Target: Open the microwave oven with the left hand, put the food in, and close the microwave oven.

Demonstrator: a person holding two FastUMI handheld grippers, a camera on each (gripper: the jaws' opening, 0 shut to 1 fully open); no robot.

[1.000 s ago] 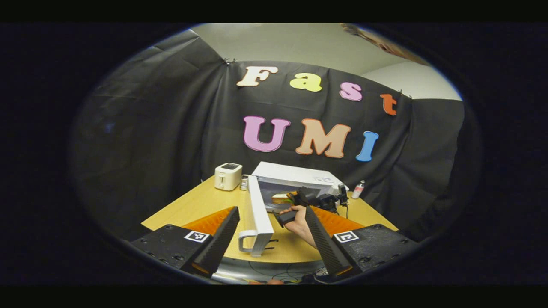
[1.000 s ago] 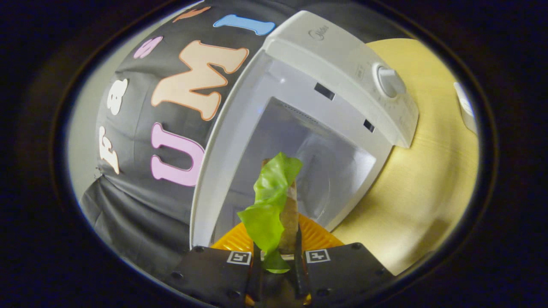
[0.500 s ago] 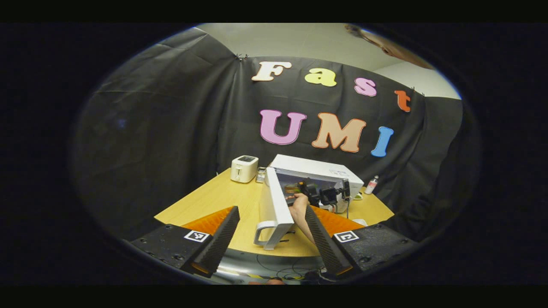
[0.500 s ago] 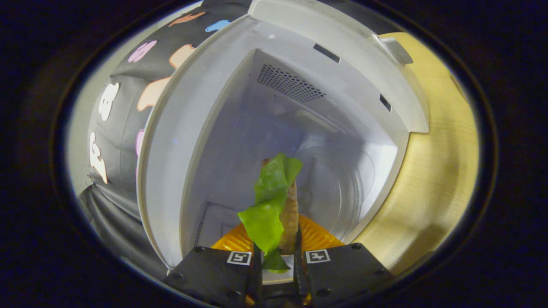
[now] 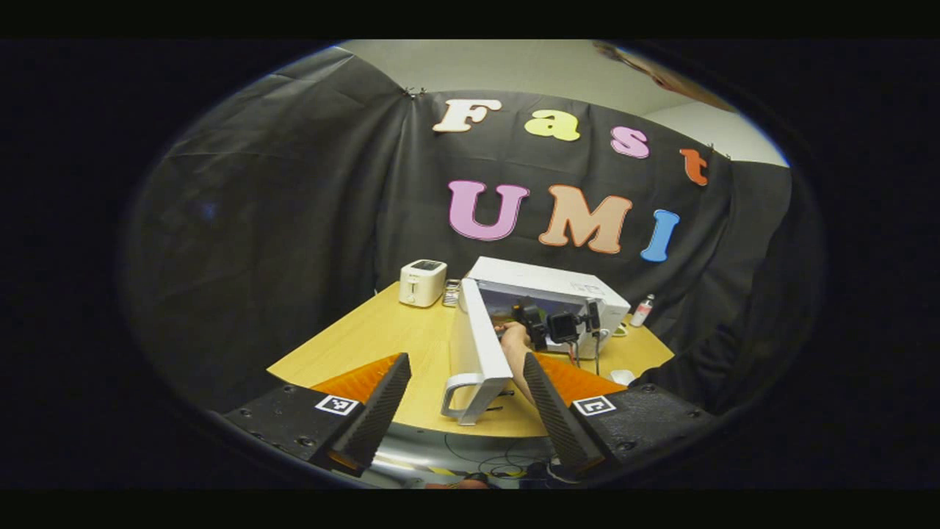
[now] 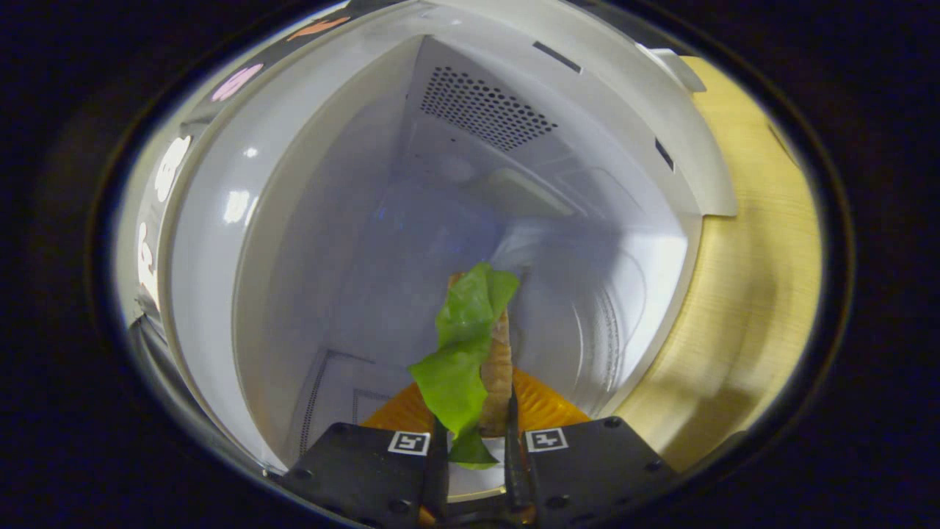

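Fingers (image 6: 509, 441) of our right gripper (image 6: 474, 448) clench the food (image 6: 470, 345), held inside the open microwave oven (image 6: 308, 220) at the worktop's (image 5: 367, 345) far edge, while our left gripper (image 5: 470, 411) hangs unclenched, well back from the open door (image 5: 474, 353). We judge it best to lower the food onto the cavity floor, release, then back straight out. No brand or label is legible to us.

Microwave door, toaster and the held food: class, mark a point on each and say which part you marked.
Microwave door (image 5: 470, 338): left gripper view, middle of the open door's edge-on panel.
Toaster (image 5: 421, 283): left gripper view, its front face.
Food (image 6: 461, 345): right gripper view, the green leaf, midway along.
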